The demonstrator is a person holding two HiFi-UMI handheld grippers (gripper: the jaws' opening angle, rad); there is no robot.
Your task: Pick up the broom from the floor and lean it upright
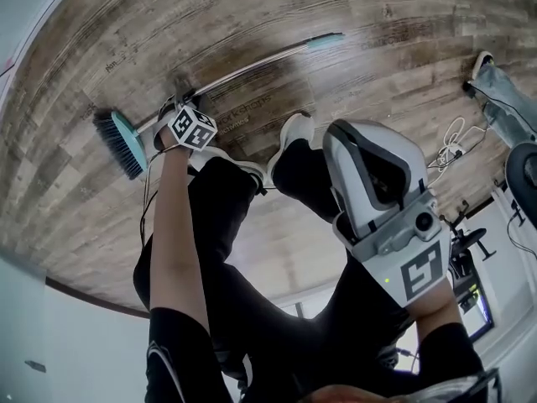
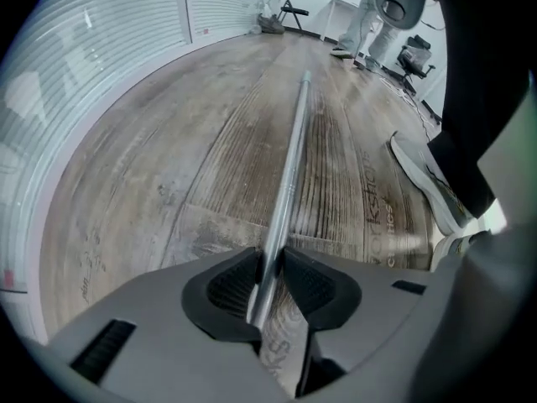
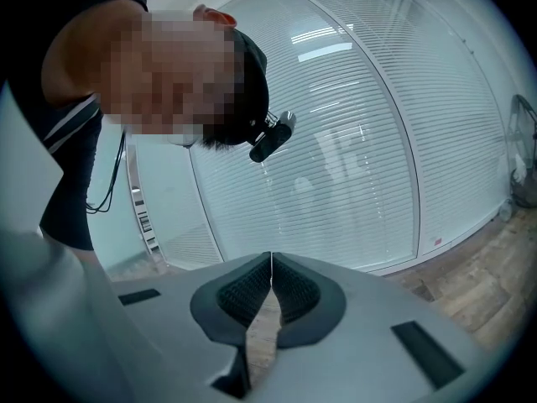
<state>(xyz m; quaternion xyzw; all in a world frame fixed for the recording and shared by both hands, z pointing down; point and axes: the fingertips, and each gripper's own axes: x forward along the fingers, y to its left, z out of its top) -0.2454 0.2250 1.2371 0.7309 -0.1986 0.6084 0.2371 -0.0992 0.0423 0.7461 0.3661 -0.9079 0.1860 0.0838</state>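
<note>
The broom lies flat on the wooden floor, with its teal head and dark bristles (image 1: 126, 145) at the left. Its long metal handle (image 1: 252, 67) runs up to the right and ends in a teal tip (image 1: 325, 40). My left gripper (image 1: 174, 114) points straight down over the handle, close to the head. In the left gripper view the handle (image 2: 292, 166) passes between the pads of the left gripper (image 2: 270, 263), and both pad tips touch it. My right gripper (image 1: 344, 137) is held up near my body. Its jaws (image 3: 270, 267) are shut with nothing between them.
My white shoes (image 1: 294, 133) stand just beside the handle. A tangle of white cable (image 1: 453, 141) lies on the floor at the right, beyond it another person's leg and shoe (image 1: 495, 82). A glass wall with blinds (image 2: 84, 74) curves along the left; chairs and equipment (image 2: 394, 7) stand far off.
</note>
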